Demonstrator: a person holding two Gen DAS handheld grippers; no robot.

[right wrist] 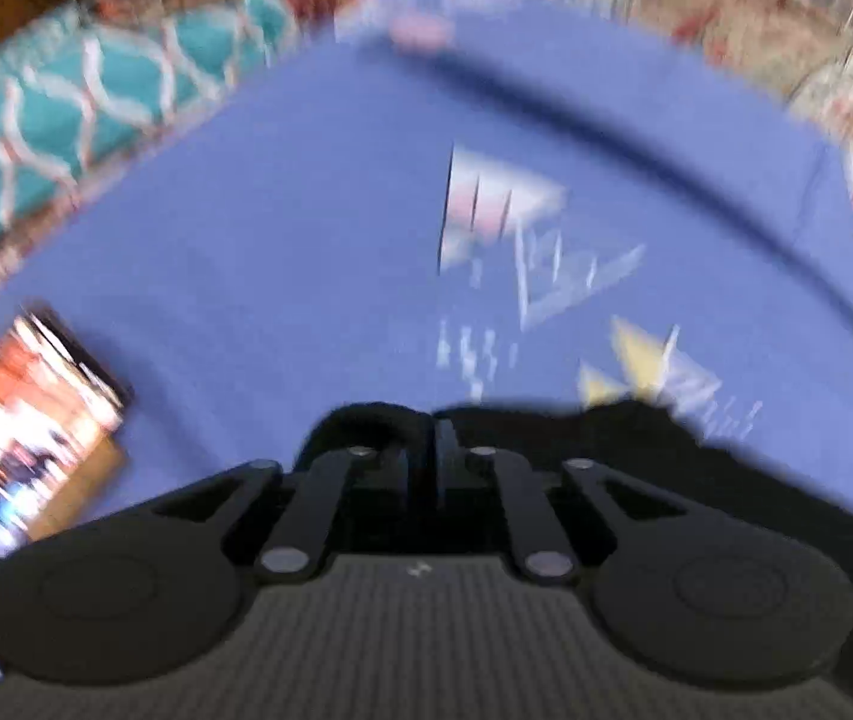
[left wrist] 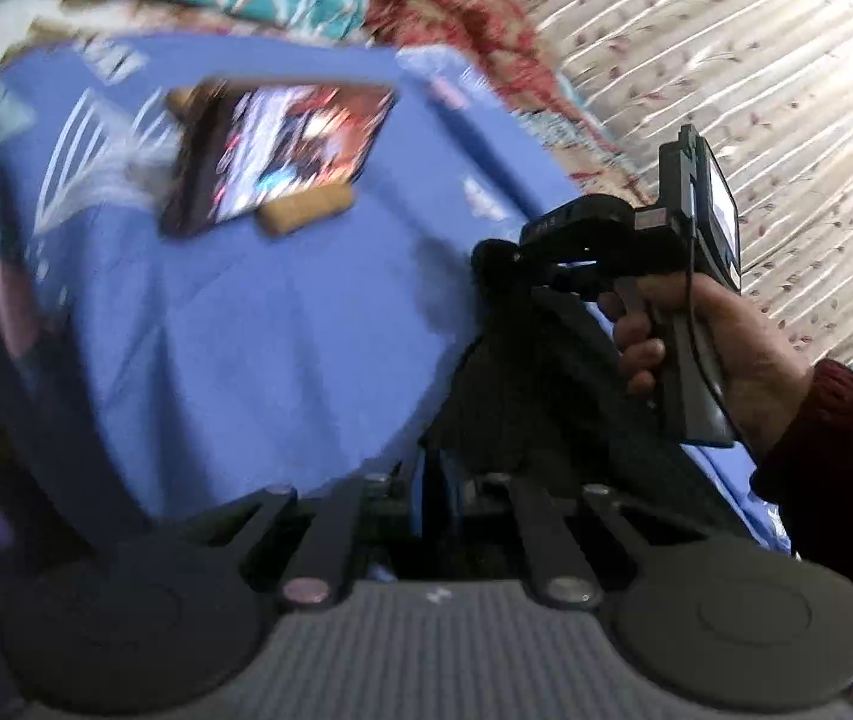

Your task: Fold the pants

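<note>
One pair of black pants (left wrist: 546, 396), lying on the near right part of one blue sheet (left wrist: 234, 324) with pale triangle prints. Two grippers in view: left gripper (left wrist: 432, 480) closed, fingers together at the near edge of the dark cloth, pinching it as far as visible; right gripper (right wrist: 432, 450) nearly closed on a fold of the same pants, one hand (left wrist: 720, 360) in a dark red sleeve around its handle. One phone (left wrist: 282, 150) with a lit screen farther left on the sheet, between two small tan blocks (left wrist: 306, 210). Both views blurred.
</note>
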